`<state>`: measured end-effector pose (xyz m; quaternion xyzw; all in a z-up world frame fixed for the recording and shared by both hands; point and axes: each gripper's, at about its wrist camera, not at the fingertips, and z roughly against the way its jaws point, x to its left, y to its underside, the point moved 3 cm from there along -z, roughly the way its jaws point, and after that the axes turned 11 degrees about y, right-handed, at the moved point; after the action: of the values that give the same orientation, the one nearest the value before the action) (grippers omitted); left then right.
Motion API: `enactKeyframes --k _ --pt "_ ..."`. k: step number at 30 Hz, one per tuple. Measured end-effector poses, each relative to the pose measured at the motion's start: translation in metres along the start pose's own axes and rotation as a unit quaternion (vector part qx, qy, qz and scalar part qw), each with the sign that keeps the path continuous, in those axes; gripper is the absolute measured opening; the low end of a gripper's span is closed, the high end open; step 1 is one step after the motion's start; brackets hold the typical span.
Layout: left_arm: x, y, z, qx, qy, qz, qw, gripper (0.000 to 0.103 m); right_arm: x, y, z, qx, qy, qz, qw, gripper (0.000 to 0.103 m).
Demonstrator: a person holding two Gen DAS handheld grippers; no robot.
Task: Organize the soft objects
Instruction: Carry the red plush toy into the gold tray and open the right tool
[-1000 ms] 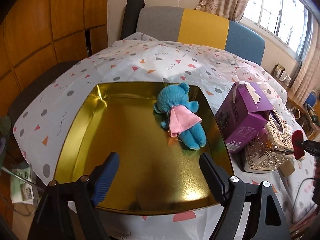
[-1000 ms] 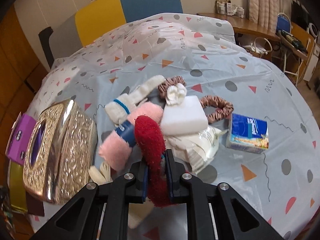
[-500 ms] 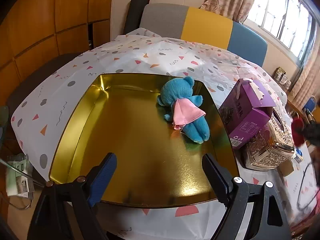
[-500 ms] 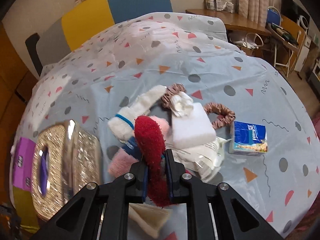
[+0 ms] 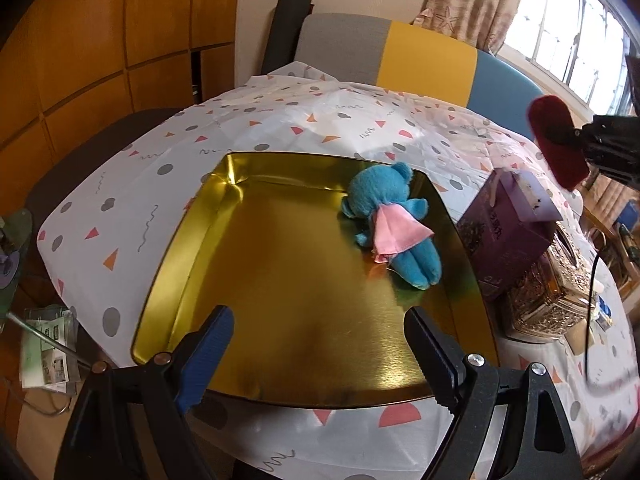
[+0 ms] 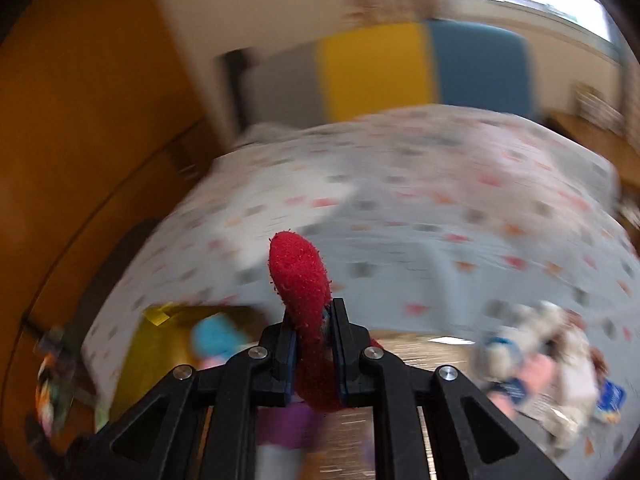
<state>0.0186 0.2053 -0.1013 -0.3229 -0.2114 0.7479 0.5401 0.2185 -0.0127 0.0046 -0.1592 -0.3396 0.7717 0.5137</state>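
The right gripper, jaws clamped on the red fuzzy item, has swung from the pile toward the gold tray ahead of the left gripper's spread, empty fingers, so placement beside the blue plush looks next.

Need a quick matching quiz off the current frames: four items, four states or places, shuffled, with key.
Items:
1. blue plush bear
2. red fuzzy item
3. left tongs
4. purple box

States or places:
A. clamped in the right tongs, up off the table
B. open, holding nothing, over the near edge of the gold tray
C. lying inside the gold tray, near its right side
D. on the tablecloth, between the tray and the ornate metal box

Pairs: 1-C, 2-A, 3-B, 4-D
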Motion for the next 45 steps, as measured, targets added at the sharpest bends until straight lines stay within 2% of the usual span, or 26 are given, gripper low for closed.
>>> enactKeyframes --k 6,9,14,15,18,21,27,31,36,45 --pt "0.011 0.0 0.0 -0.002 -0.01 0.016 0.9998 0.088 0.097 0.067 -0.01 0.056 -0.048 0.121 0.99 0.013" --pt "0.014 0.001 0.001 -0.005 -0.014 0.019 0.9997 0.088 0.117 0.099 -0.022 0.084 -0.058 0.138 0.985 0.013" --pt "0.017 0.003 0.001 -0.004 -0.016 0.027 0.9995 0.088 0.121 0.127 -0.048 0.123 -0.059 0.123 0.983 0.014" --pt "0.018 0.003 0.0 -0.004 -0.017 0.027 0.9995 0.088 0.121 0.129 -0.053 0.13 -0.058 0.12 0.982 0.016" --pt "0.017 0.004 0.0 -0.003 -0.018 0.026 0.9995 0.088 0.12 0.133 -0.061 0.134 -0.05 0.112 0.983 0.031" --pt "0.016 0.005 0.0 -0.004 -0.019 0.023 0.9996 0.088 0.116 0.137 -0.059 0.13 -0.041 0.112 0.984 0.034" --pt "0.01 0.008 -0.004 0.002 -0.021 0.011 0.9997 0.088 0.097 0.132 -0.024 0.077 -0.029 0.114 0.99 0.035" --pt "0.003 0.008 -0.003 0.0 -0.019 -0.003 0.9998 0.088 0.075 0.129 0.0 0.034 -0.003 0.116 0.993 0.035" --pt "-0.006 0.008 -0.001 -0.002 -0.016 -0.017 0.9997 0.088 0.028 0.128 0.022 0.004 0.032 0.088 0.996 0.035" --pt "-0.023 0.009 0.002 -0.003 -0.008 -0.043 0.999 0.088 -0.067 0.134 0.051 -0.018 0.117 0.026 0.993 0.035"
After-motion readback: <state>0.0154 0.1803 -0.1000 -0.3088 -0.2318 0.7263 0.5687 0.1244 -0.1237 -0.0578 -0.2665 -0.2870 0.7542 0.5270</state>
